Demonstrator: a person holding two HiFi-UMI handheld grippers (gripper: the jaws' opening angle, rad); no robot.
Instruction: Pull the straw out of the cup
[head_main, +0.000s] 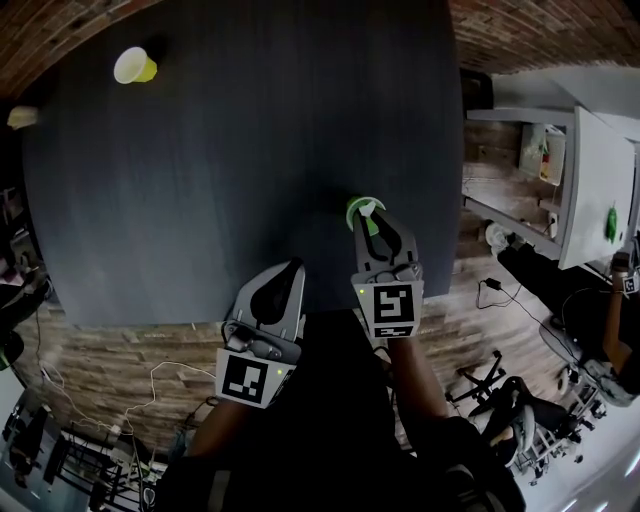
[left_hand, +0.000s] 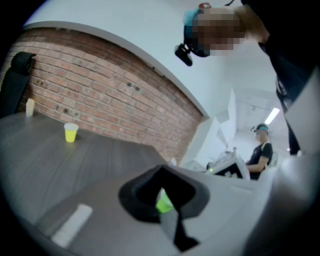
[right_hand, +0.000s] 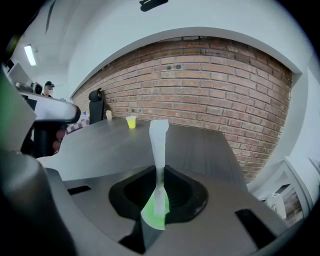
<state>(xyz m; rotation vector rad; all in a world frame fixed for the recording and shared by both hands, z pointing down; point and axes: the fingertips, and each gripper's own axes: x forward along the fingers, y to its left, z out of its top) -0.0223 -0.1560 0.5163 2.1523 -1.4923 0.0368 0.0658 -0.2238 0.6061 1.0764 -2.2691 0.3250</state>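
Stn: dark table (head_main: 250, 150), brick wall behind.

R gripper (head_main: 370, 225) (right_hand: 159, 170): jaws pressed together on the white straw (right_hand: 159, 145), which stands approx upright above the pinch. Below the pinch, through the jaw opening, a green cup (head_main: 358, 208) (right_hand: 152, 215) shows. The straw's lower end runs down into it, so straw judged not yet out. Cup sits near the table's near edge.

L gripper (head_main: 292, 268) (left_hand: 161, 170): jaws together, nothing pinched. A green patch shows through its opening; cannot tell what it is. L sits just beside R, at the table edge.

Step in hand: the draw. To do well:
- lift R straight up along the straw's axis, no sideways drag;
- keep the grip firm but don't flatten the straw;
- cup looks light and prob. rides up or tips w/ the straw, so L, being free, could steady it first.

Surroundings: yellow cup (head_main: 134, 65) (right_hand: 131, 121) at far L corner, well apart. Small pale obj (head_main: 22, 117) at the far edge. Black chair (right_hand: 95, 100) by the wall. Person at a desk off to the R side (left_hand: 260, 150). Nothing stands in the lift path above the straw. Main hazard is the near edge: a tipped cup could go off the table.
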